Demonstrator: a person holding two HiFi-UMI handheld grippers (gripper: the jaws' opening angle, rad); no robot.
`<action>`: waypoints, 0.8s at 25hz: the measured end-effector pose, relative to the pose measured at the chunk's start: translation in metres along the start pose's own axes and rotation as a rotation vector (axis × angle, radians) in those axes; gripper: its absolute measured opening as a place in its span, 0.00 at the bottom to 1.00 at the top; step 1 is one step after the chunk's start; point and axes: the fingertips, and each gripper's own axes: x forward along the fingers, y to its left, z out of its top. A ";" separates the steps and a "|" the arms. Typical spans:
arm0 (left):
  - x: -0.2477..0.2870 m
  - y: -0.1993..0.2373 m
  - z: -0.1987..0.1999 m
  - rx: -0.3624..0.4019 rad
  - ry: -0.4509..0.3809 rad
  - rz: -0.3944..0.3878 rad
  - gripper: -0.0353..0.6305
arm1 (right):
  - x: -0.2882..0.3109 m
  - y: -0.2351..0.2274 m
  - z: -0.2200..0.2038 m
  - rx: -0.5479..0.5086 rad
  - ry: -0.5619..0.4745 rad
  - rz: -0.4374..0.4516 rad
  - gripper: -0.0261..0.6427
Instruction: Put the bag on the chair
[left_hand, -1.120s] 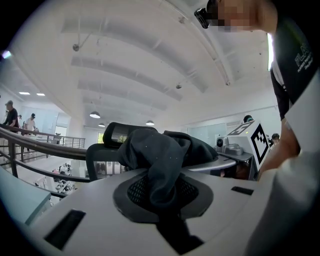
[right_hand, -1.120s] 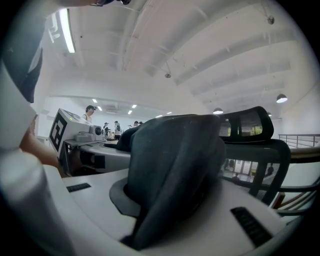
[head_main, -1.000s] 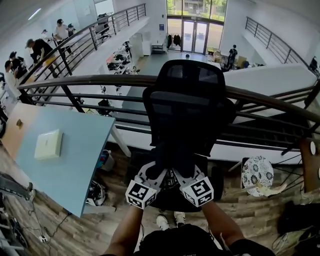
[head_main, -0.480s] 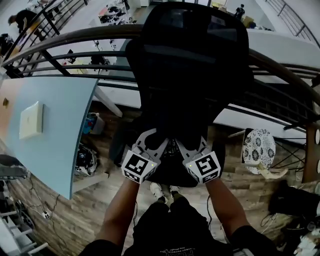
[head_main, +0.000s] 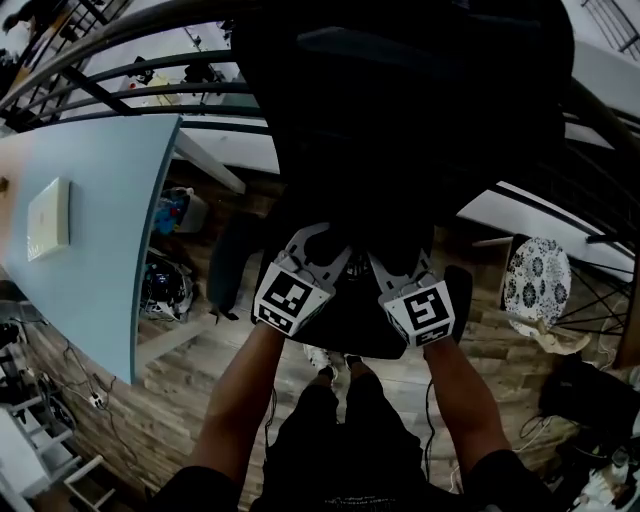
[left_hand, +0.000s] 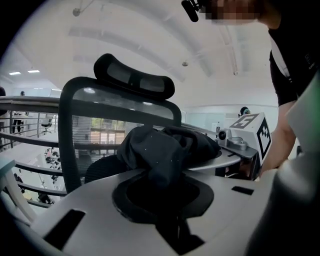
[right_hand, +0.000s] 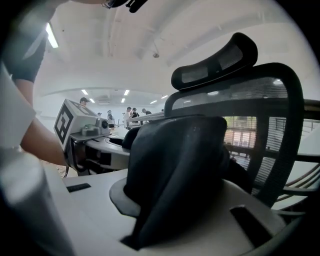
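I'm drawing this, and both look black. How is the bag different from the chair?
The bag is soft, crumpled cloth; the chair has a stiff frame. The bag is solid; the chair's back is see-through mesh. The bag is pinched by the left gripper and right gripper; nothing grips the chair. Both are black.

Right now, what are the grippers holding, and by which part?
The black bag: left gripper and right gripper each pinch a bunched fold of its fabric; which part is unclear.
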 end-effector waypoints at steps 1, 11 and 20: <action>0.004 0.001 -0.007 -0.006 0.014 -0.004 0.16 | 0.003 -0.002 -0.006 0.002 0.009 -0.004 0.09; 0.035 0.035 -0.067 -0.066 0.083 0.005 0.17 | 0.046 -0.019 -0.055 0.032 0.056 0.002 0.09; 0.041 0.044 -0.095 -0.097 0.103 0.024 0.17 | 0.058 -0.022 -0.082 0.046 0.074 0.004 0.09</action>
